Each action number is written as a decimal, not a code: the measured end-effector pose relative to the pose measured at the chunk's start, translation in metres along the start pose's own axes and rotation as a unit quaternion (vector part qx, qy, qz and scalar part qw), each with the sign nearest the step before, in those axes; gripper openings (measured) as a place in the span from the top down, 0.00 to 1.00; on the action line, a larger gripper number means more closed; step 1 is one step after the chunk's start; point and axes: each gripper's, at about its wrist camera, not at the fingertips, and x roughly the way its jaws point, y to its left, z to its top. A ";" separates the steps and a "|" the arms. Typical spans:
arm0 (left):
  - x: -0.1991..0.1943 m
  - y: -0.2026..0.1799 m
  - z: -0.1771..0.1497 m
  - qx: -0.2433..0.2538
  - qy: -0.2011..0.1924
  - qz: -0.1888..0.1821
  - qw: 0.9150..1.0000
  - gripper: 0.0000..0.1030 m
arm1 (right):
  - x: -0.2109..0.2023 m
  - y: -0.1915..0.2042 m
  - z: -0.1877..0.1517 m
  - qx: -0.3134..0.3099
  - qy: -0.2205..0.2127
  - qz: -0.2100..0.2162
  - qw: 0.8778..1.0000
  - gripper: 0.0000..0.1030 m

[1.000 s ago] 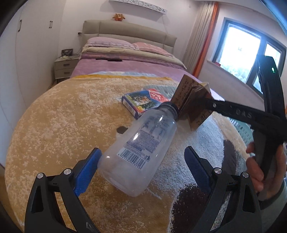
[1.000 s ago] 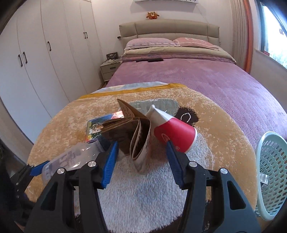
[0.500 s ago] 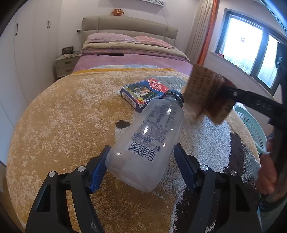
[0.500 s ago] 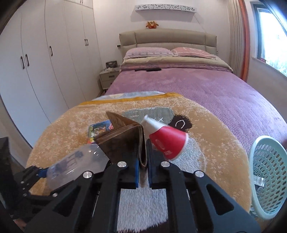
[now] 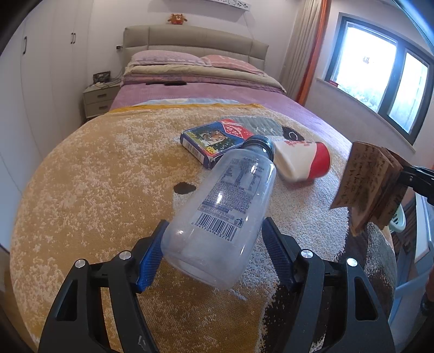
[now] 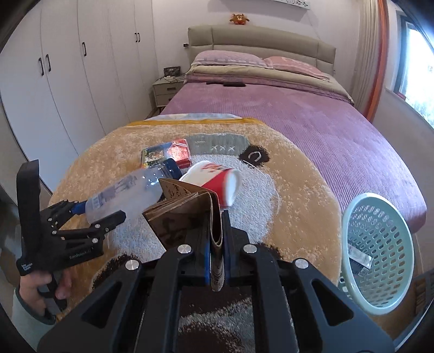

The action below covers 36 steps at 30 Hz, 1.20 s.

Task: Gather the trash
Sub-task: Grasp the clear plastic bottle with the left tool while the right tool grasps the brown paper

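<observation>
A: Where's your trash?

B: On the rug (image 5: 95, 190). Basket (image 6: 379, 244) sits right. Your left tool (image 5: 214, 244) clamps the bottle (image 5: 225, 201) near its base; it's probably light and slick, so grip mid-body. Your right tool (image 6: 217, 252) pinches the folded paper (image 6: 190, 214), likely floppy. Cup (image 5: 303, 163) and box (image 5: 214, 141) remain.

A bed (image 6: 284, 108) with a purple cover, pink pillows (image 6: 230, 58) and a padded headboard (image 6: 260, 40) (a plush toy (image 6: 238, 18) sits on top). White wardrobes (image 6: 67, 68) and a nightstand (image 6: 165, 92) stand left; bright windows (image 5: 379, 78) with an orange curtain (image 5: 309, 54) right.
</observation>
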 end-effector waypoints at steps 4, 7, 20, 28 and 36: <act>0.001 0.000 0.000 -0.003 0.003 -0.004 1.000 0.34 | 0.034 -0.004 0.000 0.030 0.030 0.026 0.999 0.91; 0.002 0.000 0.001 -0.003 0.004 -0.004 1.000 0.34 | 0.048 -0.013 -0.004 0.057 0.028 0.045 0.997 0.86; 0.012 -0.006 0.004 0.008 0.024 0.005 1.000 0.34 | 0.064 -0.038 -0.025 0.128 0.004 0.087 0.988 0.60; 0.015 -0.022 0.005 0.002 0.029 0.014 0.999 0.37 | 0.061 -0.039 -0.027 0.126 0.005 0.072 0.989 0.94; -0.014 -0.035 -0.004 -0.013 -0.023 -0.010 1.000 0.45 | 0.025 -0.057 -0.034 0.140 -0.025 0.053 0.988 0.94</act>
